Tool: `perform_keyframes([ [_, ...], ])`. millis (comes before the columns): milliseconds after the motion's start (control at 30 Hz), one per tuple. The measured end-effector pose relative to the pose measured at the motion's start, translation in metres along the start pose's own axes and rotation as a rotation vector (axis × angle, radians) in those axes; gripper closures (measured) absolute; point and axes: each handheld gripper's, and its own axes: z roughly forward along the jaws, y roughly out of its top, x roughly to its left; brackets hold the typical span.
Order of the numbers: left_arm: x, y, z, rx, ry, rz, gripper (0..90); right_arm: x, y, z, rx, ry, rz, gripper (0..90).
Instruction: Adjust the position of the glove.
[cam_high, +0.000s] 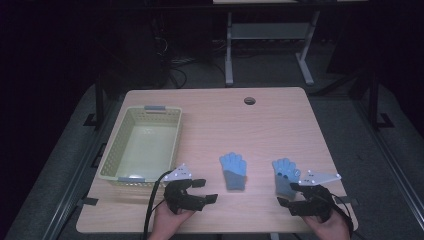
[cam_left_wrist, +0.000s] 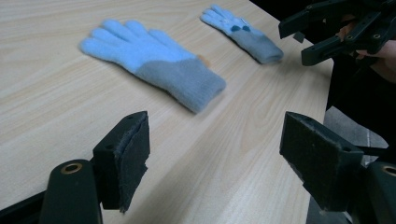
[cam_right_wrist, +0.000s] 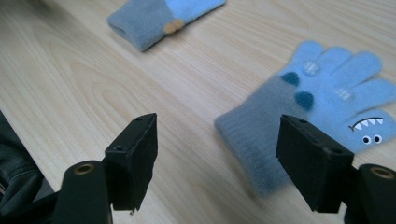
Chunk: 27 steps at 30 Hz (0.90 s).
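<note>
Two light blue knitted gloves with grey cuffs lie flat on the wooden table (cam_high: 280, 120). The plain glove (cam_high: 233, 170) (cam_left_wrist: 154, 60) (cam_right_wrist: 154, 16) rests near the middle. The other glove (cam_high: 285, 175) (cam_left_wrist: 243, 32) (cam_right_wrist: 327, 88), patterned with a little face and dark dots, lies to its right. My left gripper (cam_high: 207, 191) (cam_left_wrist: 217, 140) hovers open over bare wood, left of the plain glove's cuff. My right gripper (cam_high: 286, 194) (cam_right_wrist: 219, 144) (cam_left_wrist: 317, 37) stands open just in front of the patterned glove's cuff, not touching it.
A pale yellow plastic basket (cam_high: 116, 142) sits at the table's left side, with nothing visible inside it. A round cable hole (cam_high: 249, 101) lies near the far edge. Dark floor and a table frame (cam_high: 229, 50) stand beyond.
</note>
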Motion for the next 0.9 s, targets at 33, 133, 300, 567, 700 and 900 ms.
perform_keyframes([
  [33, 0.000, 0.000, 0.000, 0.001, 0.003, 0.001, 24.0, 0.000, 0.000, 0.000, 0.003, 0.000, 0.003, 28.8],
  [133, -0.001, 0.000, 0.000, 0.001, 0.009, 0.006, 24.0, 0.001, -0.001, 0.000, 0.005, 0.000, -0.005, 28.9],
  [300, 0.000, 0.000, -0.002, -0.003, 0.010, -0.002, 24.0, 0.004, 0.001, -0.001, 0.006, -0.002, -0.012, 29.1],
  [567, -0.002, 0.001, -0.005, -0.021, 0.017, 0.005, 24.0, -0.001, 0.011, 0.001, 0.002, -0.004, -0.025, 29.5],
  [700, -0.004, 0.001, -0.005, -0.024, 0.014, 0.008, 24.0, -0.005, 0.015, -0.001, -0.010, -0.002, -0.017, 29.5],
  [900, -0.002, 0.001, -0.004, -0.013, 0.010, 0.015, 24.0, -0.009, 0.020, -0.002, -0.007, -0.002, -0.027, 29.8],
])
